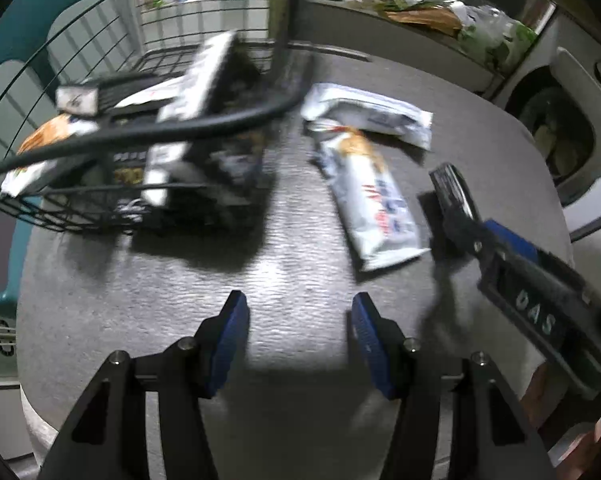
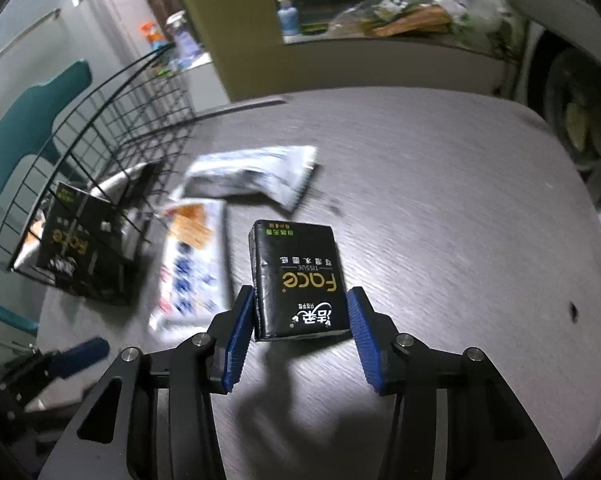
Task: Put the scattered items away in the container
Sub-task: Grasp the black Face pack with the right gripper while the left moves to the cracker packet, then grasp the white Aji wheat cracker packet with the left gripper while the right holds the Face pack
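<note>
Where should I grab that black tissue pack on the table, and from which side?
Take the black tissue pack across its two long narrow sides, near the end closest to the right gripper, coming down from above. It lies flat, and the fingers already straddle that end, though I can't tell whether they press on it.

table [image 2: 460, 200] right half bare; white packets [image 2: 256, 176] lie between tissue pack [image 2: 296, 280] and basket [image 2: 100, 128]
</note>
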The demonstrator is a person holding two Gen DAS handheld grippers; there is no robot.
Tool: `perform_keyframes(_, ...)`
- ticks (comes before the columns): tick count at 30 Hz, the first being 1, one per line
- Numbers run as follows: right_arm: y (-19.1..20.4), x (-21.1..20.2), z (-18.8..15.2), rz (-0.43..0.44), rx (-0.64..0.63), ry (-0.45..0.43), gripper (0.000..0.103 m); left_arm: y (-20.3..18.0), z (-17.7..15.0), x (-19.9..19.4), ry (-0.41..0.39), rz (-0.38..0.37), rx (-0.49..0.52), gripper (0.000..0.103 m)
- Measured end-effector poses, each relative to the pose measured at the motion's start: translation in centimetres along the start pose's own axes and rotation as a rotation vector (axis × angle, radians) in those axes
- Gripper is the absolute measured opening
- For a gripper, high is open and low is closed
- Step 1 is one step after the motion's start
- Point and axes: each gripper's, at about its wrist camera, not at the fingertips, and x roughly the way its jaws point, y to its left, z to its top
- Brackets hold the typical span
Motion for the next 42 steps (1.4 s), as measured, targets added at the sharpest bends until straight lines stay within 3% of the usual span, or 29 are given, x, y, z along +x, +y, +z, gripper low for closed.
perform_keyframes(4, -2.1, -1.7, -1.2, -0.073, 0.007, -0.018, 0.047, -1.9, 0.5, 0.0, -0.005, 0.000, 0.017, 0.061)
perform_keyframes(15, -3.9, -2.4, -1.5, -0.124, -0.004, -0.043, 0.053, -5.3, 4.2, 1.9, -0.039, 0.053, -0.012, 0.065)
perform_keyframes(18, -4.1, -1.7, -1.0, -0.114, 0.010, -0.033, 0.054, -4.9, 4.3, 2.1, -0.036, 0.056, -0.017, 0.065)
perform_keyframes(22, -4.6, -0.7, -0.5, -0.095, 0.040, -0.018, 0.067, -4.9, 5.3, 3.2, -0.019, 0.066, -0.023, 0.066)
perform_keyframes(25, -4.5, -0.1, -0.5, -0.067, 0.049, -0.001, 0.067, -4.6, 5.4, 4.1, 0.006, 0.068, -0.021, 0.066)
perform_keyframes(29, -3.8, 0.2, -0.6, -0.104, 0.019, 0.001, 0.066, -4.5, 5.5, 4.4, 0.015, 0.049, -0.008, 0.065)
perform_keyframes(30, -3.8, 0.2, -0.6, -0.112, 0.019, 0.002, 0.061, -4.5, 5.4, 4.3, 0.011, 0.049, 0.007, 0.057)
perform_keyframes(31, -3.7, 0.1, -0.7, -0.112, 0.022, 0.002, 0.047, -4.6, 5.3, 4.2, 0.007, 0.056, 0.021, 0.051)
perform_keyframes(42, -2.3, -2.2, -4.4, -0.096, 0.032, 0.043, 0.047, -3.7, 1.5, 2.5, 0.038, 0.000, 0.076, 0.049)
